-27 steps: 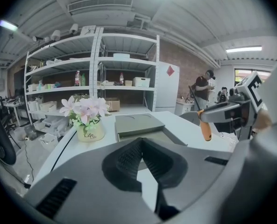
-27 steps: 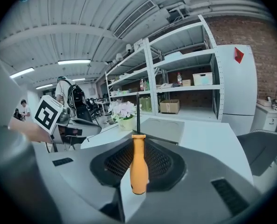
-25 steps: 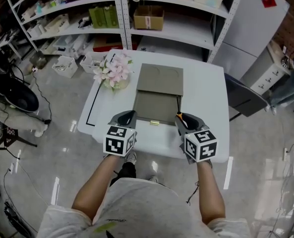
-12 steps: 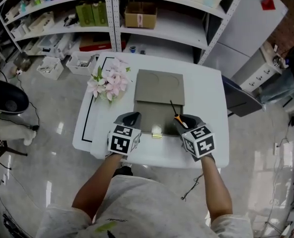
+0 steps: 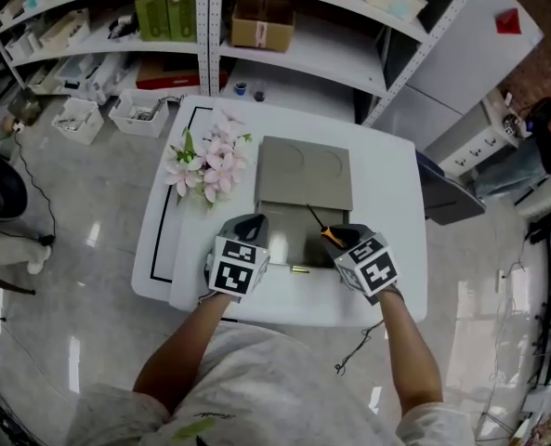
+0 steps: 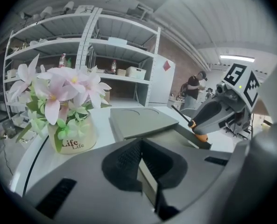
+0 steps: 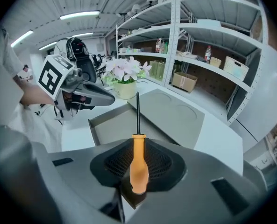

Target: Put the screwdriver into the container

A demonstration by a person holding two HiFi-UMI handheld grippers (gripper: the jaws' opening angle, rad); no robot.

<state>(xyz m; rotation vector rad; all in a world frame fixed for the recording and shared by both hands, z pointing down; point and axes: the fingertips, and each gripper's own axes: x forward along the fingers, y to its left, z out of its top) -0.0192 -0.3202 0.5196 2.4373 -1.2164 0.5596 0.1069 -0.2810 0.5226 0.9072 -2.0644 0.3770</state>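
The right gripper is clamped on the orange screwdriver, which has swung in from the right over the open container, whose near wall the left gripper pinches.

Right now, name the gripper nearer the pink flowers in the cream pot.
Left. The left gripper clamps the grey container beside the flowers; the right gripper, holding the orange-handled screwdriver, is across the container.

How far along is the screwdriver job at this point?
Done: the container lies open with its lid laid back, and the screwdriver is off the table. In hand: the right gripper has its jaws shut on the orange handle, shaft over the container. The left gripper clamps the container's front wall. Left: lower the screwdriver in and release.
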